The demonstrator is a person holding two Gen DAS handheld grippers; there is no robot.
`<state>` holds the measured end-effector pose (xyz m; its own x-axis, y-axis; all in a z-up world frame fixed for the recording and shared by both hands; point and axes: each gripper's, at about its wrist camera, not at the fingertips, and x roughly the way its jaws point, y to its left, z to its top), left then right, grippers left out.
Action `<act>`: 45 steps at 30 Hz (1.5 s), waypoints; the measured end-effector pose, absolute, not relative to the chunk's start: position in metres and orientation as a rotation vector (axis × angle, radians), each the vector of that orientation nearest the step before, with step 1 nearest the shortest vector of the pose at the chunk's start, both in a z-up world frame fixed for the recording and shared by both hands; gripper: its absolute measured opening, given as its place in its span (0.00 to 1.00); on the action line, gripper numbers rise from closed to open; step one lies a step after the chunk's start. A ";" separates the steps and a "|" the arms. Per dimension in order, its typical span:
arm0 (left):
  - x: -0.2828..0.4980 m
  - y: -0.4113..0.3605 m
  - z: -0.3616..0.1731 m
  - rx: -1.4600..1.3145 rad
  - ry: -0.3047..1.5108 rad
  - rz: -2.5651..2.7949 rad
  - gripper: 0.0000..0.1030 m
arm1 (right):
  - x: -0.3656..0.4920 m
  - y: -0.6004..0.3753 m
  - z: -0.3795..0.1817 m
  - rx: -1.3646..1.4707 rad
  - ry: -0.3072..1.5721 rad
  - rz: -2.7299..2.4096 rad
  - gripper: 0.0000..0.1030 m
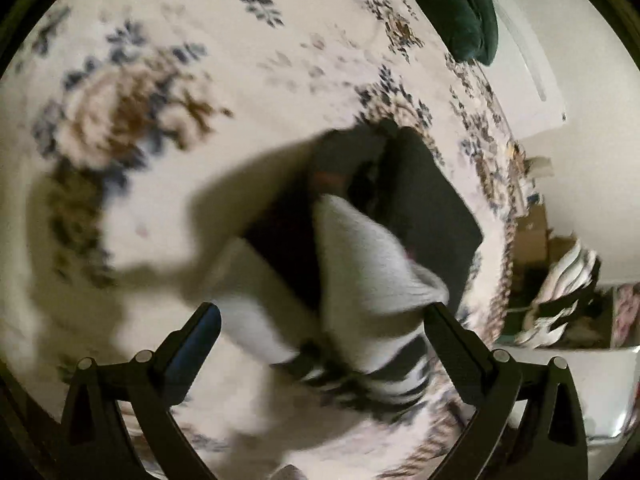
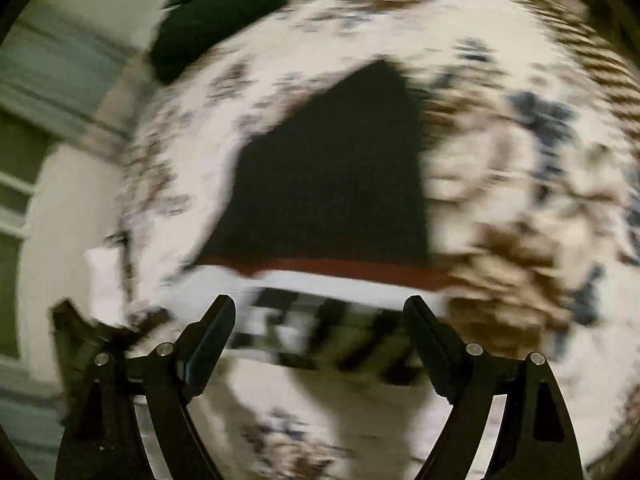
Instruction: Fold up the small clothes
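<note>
Left tool (image 1: 322, 322): jaws wide, holding nothing.
Right tool (image 2: 320, 316): jaws wide, holding nothing.
Dark garment (image 2: 332, 184): frame centre, on floral bedspread (image 1: 256, 64).
Green cushion (image 1: 452, 4): top right, well apart.
White sock (image 1: 372, 264): overlaps garment's lower edge.

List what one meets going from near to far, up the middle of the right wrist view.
Right gripper, open and empty → checkered black-and-white band → white stripe → red stripe → black body of the garment → floral bedspread → dark green cushion, far left.
</note>
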<state>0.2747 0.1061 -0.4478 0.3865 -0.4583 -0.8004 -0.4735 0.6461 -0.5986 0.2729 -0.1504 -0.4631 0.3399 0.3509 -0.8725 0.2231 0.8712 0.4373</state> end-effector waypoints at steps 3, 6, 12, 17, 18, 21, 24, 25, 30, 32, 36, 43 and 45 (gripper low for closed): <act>0.290 0.092 -0.464 -1.006 1.241 0.030 0.99 | 0.261 -0.181 -0.482 0.591 1.273 0.004 0.85; 0.290 0.090 -0.469 -0.936 1.222 0.082 0.72 | 0.254 -0.197 -0.496 0.618 1.298 -0.027 0.85; 0.258 0.117 -0.523 -0.964 1.166 0.093 0.86 | 0.257 -0.209 -0.509 0.589 1.333 -0.012 0.85; 0.256 0.117 -0.501 -0.985 1.159 0.037 0.86 | 0.285 -0.214 -0.515 0.585 1.377 0.049 0.85; 0.249 0.118 -0.494 -1.032 1.133 0.014 0.86 | 0.293 -0.218 -0.514 0.597 1.375 0.071 0.85; 0.221 0.118 -0.484 -1.165 1.067 -0.007 0.86 | 0.327 -0.232 -0.514 0.649 1.362 0.148 0.96; 0.190 0.111 -0.482 -1.249 1.000 -0.014 0.86 | 0.368 -0.243 -0.523 0.658 1.370 0.216 0.98; 0.188 0.107 -0.485 -1.259 0.990 -0.022 0.87 | 0.387 -0.245 -0.529 0.658 1.375 0.245 0.98; 0.199 0.087 -0.525 -1.299 0.996 0.010 0.87 | 0.472 -0.247 -0.579 0.746 1.436 0.396 0.98; 0.204 0.088 -0.532 -1.310 0.979 0.015 0.87 | 0.498 -0.247 -0.604 0.798 1.469 0.411 0.98; 0.213 0.088 -0.538 -1.299 0.969 0.034 0.92 | 0.513 -0.237 -0.627 0.901 1.478 0.466 0.97; 0.231 0.090 -0.540 -1.224 1.004 0.008 0.94 | 0.493 -0.225 -0.620 0.889 1.409 0.412 0.36; 0.237 0.092 -0.540 -1.182 1.033 -0.015 0.94 | 0.471 -0.233 -0.606 0.918 1.357 0.384 0.33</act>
